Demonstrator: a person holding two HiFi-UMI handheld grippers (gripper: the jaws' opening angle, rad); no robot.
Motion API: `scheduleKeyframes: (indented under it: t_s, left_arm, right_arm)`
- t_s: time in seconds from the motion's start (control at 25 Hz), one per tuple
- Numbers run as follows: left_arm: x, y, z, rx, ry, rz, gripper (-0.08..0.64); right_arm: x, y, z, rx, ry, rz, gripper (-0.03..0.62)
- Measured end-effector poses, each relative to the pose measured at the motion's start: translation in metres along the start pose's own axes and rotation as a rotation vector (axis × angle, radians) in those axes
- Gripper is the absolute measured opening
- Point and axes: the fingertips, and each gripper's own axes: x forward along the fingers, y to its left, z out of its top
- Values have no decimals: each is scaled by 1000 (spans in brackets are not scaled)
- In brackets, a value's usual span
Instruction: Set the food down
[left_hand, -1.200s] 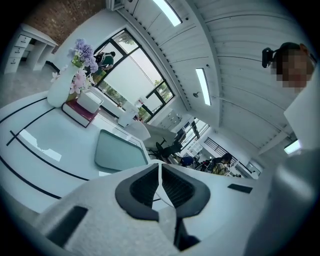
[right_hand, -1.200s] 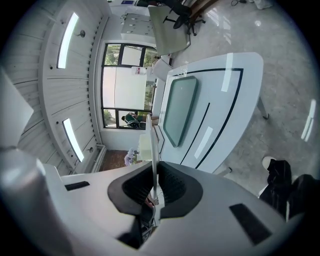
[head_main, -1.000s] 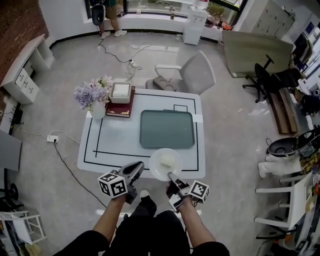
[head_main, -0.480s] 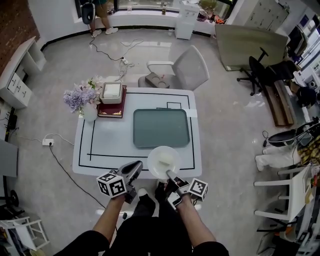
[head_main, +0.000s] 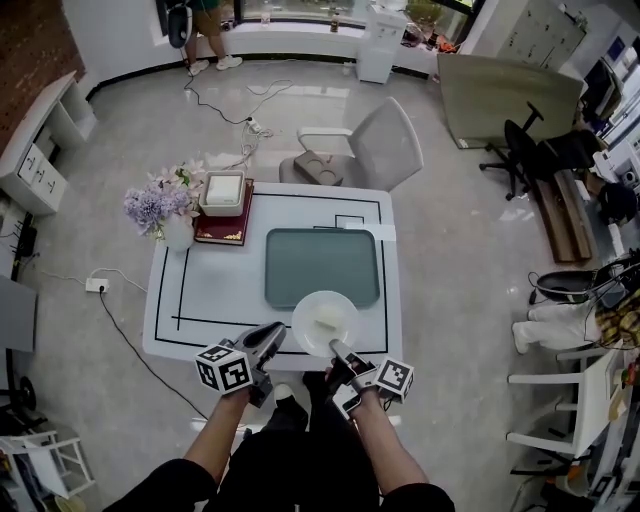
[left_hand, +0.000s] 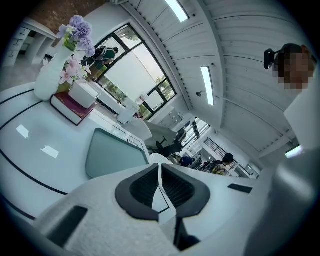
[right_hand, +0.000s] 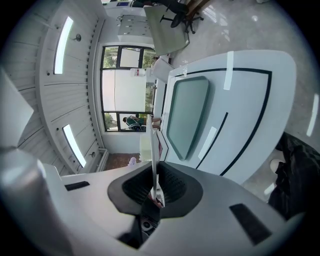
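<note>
A white plate (head_main: 325, 323) carrying a pale piece of food (head_main: 329, 320) hangs over the near edge of the white table (head_main: 215, 290). My right gripper (head_main: 338, 351) is shut on the plate's near rim. In the right gripper view the plate's edge (right_hand: 154, 145) shows as a thin upright line between the pads of that gripper (right_hand: 156, 187). A green tray (head_main: 322, 267) lies just beyond the plate. At the table's near edge, left of the plate, my left gripper (head_main: 272, 336) is shut with nothing in it; its own view shows the pads (left_hand: 145, 186) meeting.
A vase of purple flowers (head_main: 160, 210), a dark red book (head_main: 222, 225) and a white box (head_main: 222, 191) stand at the table's far left corner. A grey chair (head_main: 365, 150) stands behind the table. Black tape lines (head_main: 180, 290) frame the tabletop.
The plate and both grippers have moved a little forward over the table; the plate's far rim now reaches the tray's near edge. Both grips are unchanged.
</note>
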Motion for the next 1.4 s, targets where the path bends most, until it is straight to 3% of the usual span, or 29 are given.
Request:
scheduleKeyframes:
  t_s: [0.56, 0.68, 1.4]
  left_arm:
    - [48, 29, 41, -5, -8, 28, 18]
    - [56, 37, 52, -7, -10, 39, 18]
    - [93, 80, 88, -56, -8, 151, 18]
  right_arm:
    - [51, 6, 51, 13, 44, 22, 25]
    - [63, 11, 59, 13, 55, -6, 26]
    - [132, 10, 104, 26, 185, -38, 26]
